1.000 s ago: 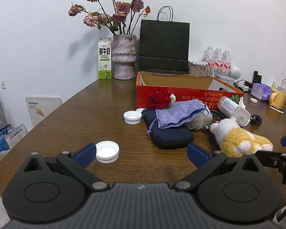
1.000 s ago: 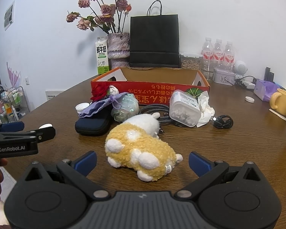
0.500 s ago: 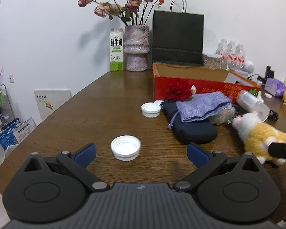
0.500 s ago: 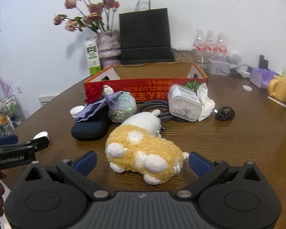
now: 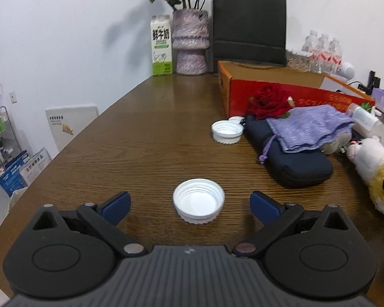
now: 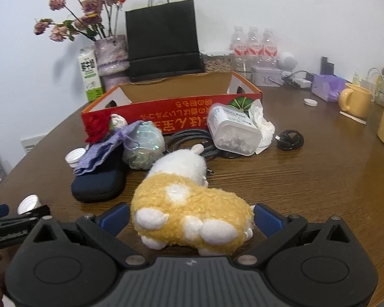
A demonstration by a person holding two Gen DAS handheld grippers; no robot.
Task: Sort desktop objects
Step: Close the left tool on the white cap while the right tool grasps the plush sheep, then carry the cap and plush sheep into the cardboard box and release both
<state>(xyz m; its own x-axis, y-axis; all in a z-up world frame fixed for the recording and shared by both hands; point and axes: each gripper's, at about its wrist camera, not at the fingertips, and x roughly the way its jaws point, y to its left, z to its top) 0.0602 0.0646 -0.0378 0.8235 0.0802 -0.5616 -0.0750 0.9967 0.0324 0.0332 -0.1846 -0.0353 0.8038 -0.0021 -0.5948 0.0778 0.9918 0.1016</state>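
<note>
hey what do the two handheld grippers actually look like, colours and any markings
Both the left gripper and the right gripper have black bodies with round discs, a ribbed grey centre panel bearing a small logo, silver pivot pins, and blue finger pads. The left one's side carries white lettering, blurred here.

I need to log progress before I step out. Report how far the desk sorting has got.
Done: nothing visibly; no item shows inside the red cardboard box. In hand: nothing gripped. The left claw is open around the near white cap, and the right claw is open around the plush toy. Left: the second cap, dark pouch, purple bag, rose, plastic container, cables.
</note>
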